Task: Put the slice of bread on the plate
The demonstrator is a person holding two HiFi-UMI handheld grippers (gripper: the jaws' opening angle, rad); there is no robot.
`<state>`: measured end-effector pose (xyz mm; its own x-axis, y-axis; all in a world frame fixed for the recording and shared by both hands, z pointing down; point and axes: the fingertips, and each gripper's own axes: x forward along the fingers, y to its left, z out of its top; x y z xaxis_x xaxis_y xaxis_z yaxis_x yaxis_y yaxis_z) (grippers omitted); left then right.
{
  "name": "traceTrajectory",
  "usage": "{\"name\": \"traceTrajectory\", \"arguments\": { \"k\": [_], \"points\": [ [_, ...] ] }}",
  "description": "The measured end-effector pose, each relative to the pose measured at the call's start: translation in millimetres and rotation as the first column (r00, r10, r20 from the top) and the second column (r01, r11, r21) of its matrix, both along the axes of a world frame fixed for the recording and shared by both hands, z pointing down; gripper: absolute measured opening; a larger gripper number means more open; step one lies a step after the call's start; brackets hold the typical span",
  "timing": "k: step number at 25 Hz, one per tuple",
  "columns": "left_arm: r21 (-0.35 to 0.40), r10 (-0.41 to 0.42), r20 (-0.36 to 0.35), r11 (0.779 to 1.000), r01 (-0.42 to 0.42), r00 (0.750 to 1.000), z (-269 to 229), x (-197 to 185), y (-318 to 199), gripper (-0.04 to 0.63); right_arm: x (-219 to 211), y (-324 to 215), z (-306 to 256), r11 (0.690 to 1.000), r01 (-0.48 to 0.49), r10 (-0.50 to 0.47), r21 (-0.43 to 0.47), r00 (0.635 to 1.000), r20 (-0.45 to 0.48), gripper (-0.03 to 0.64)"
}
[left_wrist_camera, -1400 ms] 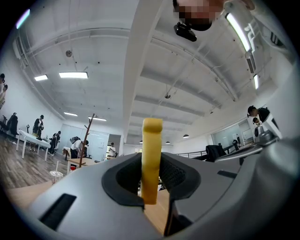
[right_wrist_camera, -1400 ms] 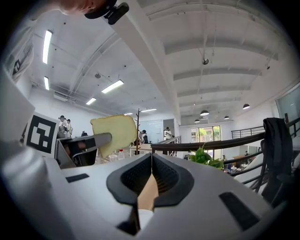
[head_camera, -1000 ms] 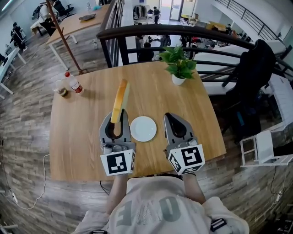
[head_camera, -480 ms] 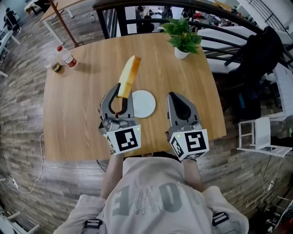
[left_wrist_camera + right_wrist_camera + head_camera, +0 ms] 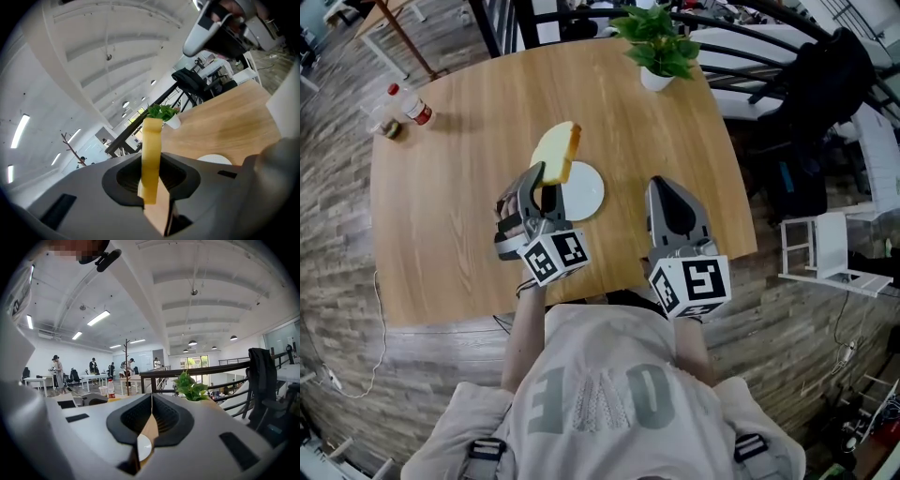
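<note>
Bread (image 5: 555, 153) is clamped upright-tilted in our left gripper (image 5: 536, 187), hanging over the plate's (image 5: 587, 194) left edge. Our right gripper (image 5: 665, 187), jaws closed on nothing, hovers just right of the plate.

**Bystanders on and around the wooden surface**

A potted plant (image 5: 657, 45) in a white pot is being carried at the far edge of the wooden surface (image 5: 450, 216). At its far left corner, a red-capped bottle (image 5: 411, 105) is being kept just beside a small jar (image 5: 388, 126). A black jacket (image 5: 825, 94) is being displayed at the right, above a white stool (image 5: 821, 261) on the plank floor (image 5: 337, 281). Distant desks are being attended by several people (image 5: 56, 370).
</note>
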<state>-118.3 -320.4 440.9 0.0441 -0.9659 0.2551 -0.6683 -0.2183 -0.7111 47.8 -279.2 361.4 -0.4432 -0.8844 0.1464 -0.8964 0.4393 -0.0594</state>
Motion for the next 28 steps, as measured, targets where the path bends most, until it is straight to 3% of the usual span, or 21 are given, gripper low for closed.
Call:
{"name": "traceTrajectory", "arguments": {
  "k": [7, 12, 18, 28],
  "points": [
    [-0.142, 0.015, 0.072, 0.99, -0.005, 0.997, 57.8, 6.7, -5.0, 0.092, 14.0, 5.5, 11.1, 0.998, -0.014, 0.017, -0.065, 0.999, 0.038, 0.02],
    [-0.184, 0.051, 0.175, 0.983, -0.018, 0.983, 88.9, 7.2, -12.3, 0.092, 21.0, 7.4, 19.6, 0.994, -0.024, 0.03, -0.102, 0.998, 0.058, 0.02],
    [-0.252, 0.063, 0.238, 0.968, -0.002, 0.969, 118.6, 3.9, -11.8, 0.092, 24.0, 12.1, 30.8, 0.989, -0.017, 0.031, -0.149, 0.995, 0.093, 0.02],
    [-0.333, 0.121, 0.252, 0.943, -0.031, 0.96, 139.3, 20.2, 0.9, 0.092, 28.1, 7.9, 32.7, 0.986, -0.006, 0.036, -0.164, 0.982, 0.186, 0.02]
  ]
}}
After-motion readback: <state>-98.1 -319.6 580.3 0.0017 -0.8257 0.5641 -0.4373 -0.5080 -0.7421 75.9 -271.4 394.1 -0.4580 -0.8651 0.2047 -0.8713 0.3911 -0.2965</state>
